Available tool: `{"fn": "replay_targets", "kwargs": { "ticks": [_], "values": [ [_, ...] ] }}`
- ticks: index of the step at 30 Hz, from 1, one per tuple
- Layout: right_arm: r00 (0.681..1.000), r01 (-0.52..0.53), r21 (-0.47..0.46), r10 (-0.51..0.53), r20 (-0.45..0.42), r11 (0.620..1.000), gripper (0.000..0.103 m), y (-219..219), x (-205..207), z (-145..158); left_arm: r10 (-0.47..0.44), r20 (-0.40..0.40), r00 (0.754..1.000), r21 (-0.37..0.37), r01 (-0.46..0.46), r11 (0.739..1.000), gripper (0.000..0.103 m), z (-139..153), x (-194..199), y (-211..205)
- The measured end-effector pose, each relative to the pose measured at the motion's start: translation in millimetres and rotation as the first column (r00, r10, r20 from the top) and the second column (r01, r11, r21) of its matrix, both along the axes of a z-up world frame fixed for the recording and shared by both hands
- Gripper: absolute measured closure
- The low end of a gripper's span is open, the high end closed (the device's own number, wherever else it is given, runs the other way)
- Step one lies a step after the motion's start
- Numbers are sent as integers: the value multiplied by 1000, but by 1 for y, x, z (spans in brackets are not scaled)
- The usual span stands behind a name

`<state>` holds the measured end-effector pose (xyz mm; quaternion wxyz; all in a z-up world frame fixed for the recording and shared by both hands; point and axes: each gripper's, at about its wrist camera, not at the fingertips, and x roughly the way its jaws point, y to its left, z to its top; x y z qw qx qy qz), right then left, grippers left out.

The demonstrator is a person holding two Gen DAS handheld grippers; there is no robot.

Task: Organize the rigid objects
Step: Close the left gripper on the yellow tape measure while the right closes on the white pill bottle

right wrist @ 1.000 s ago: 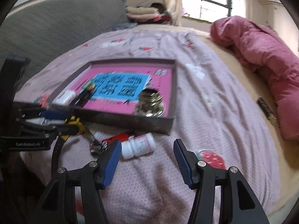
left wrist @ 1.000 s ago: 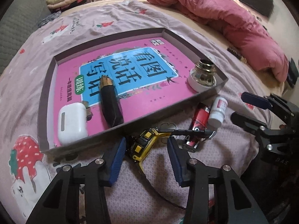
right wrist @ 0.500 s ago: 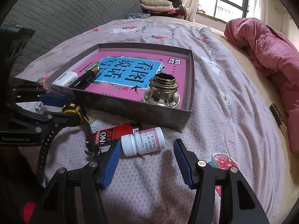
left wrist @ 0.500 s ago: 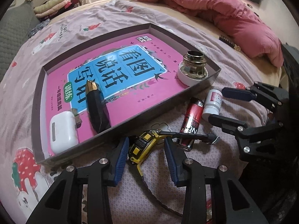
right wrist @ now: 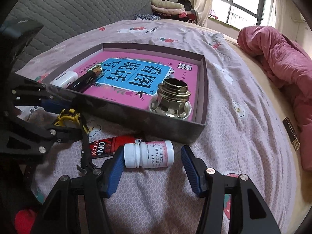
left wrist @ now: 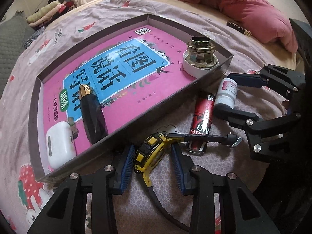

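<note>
1. Left gripper [left wrist: 152, 164] is straddling the yellow watch [left wrist: 151, 153], which lies on the bedspread [right wrist: 224, 101] just outside the near wall of the tray [left wrist: 171, 95]. The jaws are closing, with the watch case between them. The pad on the left looks right up against the case, but there's a sliver of gap on the right, so I'd call it not gripped yet.

2. My tip: let the pads land on the flat sides of the case, not the strap. The strap runs off right over the red tube [left wrist: 202, 115] and back under the gripper, so it'll probably drag. Lift straight up before swinging over the tray wall.

3. Right gripper [right wrist: 151, 166] is wide open around the white pill bottle [right wrist: 149, 154], which lies on its side, cap to the left, just near of the tray's right corner. Nothing's clamped there.

4. The bottle is round and on soft fabric, so it'll likely roll if only one pad touches first. Centre it, then squeeze.

5. In the tray, on the pink book [left wrist: 124, 74], there's already a white earbud case [left wrist: 59, 142], a dark lighter-ish thing [left wrist: 93, 115] and a brass fitting [left wrist: 200, 56]. The middle looks free, so I'd aim there.
</note>
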<state>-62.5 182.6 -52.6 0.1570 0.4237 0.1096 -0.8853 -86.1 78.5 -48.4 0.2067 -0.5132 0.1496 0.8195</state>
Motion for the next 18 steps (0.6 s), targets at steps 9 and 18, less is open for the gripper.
{"fn": "replay_targets", "kwargs": {
  "ticks": [9,18],
  "values": [
    [1000,7,-55,-7,1,998,57,7,1,2,28,3,1000,21,-29,999,70,-1,-1,-4],
    [999,47,-111,-49,-16,993,57,19,6,14,84,18,996,118,-86,989,84,8,4,-18]
  ]
}}
